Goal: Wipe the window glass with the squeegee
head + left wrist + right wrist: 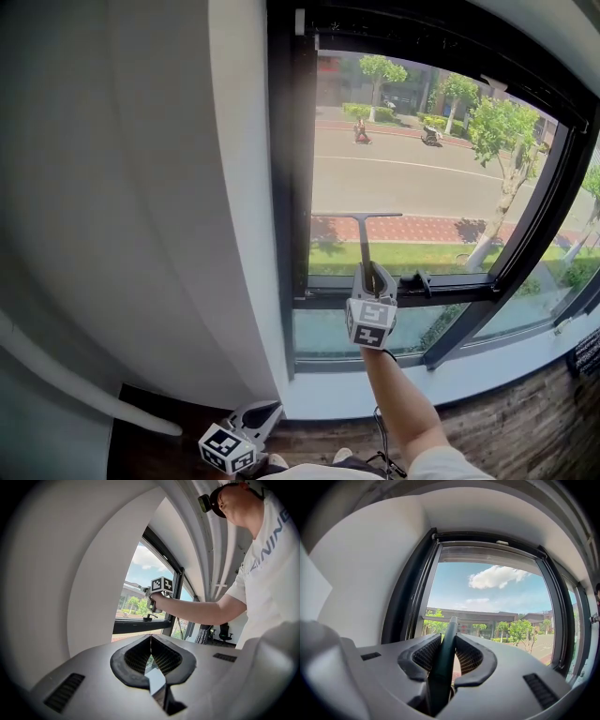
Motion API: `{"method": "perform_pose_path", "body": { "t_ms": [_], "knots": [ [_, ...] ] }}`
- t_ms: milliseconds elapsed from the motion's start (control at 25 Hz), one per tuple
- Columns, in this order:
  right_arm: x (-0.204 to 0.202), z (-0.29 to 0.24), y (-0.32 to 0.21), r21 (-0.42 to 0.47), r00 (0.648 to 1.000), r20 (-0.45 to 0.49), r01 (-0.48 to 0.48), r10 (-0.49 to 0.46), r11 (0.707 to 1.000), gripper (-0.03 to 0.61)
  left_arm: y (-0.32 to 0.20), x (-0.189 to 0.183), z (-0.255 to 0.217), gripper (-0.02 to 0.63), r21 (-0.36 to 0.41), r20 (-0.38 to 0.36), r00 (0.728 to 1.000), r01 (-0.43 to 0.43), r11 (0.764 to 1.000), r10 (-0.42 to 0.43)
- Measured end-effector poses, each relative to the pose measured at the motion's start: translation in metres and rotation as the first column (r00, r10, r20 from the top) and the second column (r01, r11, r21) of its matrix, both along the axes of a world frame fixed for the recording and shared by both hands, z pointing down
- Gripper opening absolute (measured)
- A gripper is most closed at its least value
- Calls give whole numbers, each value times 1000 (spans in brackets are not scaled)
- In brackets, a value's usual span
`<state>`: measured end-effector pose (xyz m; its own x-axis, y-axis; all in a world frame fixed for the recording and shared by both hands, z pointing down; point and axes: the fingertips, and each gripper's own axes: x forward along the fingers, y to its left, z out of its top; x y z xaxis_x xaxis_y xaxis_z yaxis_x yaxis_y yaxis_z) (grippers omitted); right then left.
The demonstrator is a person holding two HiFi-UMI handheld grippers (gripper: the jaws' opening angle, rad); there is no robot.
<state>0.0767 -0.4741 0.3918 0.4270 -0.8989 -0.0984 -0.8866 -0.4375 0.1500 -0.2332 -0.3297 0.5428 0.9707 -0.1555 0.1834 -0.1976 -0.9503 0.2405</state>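
The squeegee stands upright against the window glass, with its thin blade level across the lower part of the pane. My right gripper is shut on the squeegee's dark handle, just above the sill bar. In the right gripper view the handle runs up between the jaws toward the glass. My left gripper hangs low by the floor, shut with nothing in it. In the left gripper view its jaws meet, and the right gripper shows far off at the window.
A dark window frame borders the pane, with a latch handle on the sill bar right of my right gripper. A white wall fills the left side, crossed by a white pipe. Wooden floor lies below.
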Motion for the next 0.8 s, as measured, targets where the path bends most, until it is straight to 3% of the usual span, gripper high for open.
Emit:
{"method": "perform_pose_path", "body": {
  "t_ms": [800],
  "knots": [
    [2,114,0,-192,993,113,-6,28,981,100,4,-7,12,17,-31,26,1000,0,1000,1]
  ]
}}
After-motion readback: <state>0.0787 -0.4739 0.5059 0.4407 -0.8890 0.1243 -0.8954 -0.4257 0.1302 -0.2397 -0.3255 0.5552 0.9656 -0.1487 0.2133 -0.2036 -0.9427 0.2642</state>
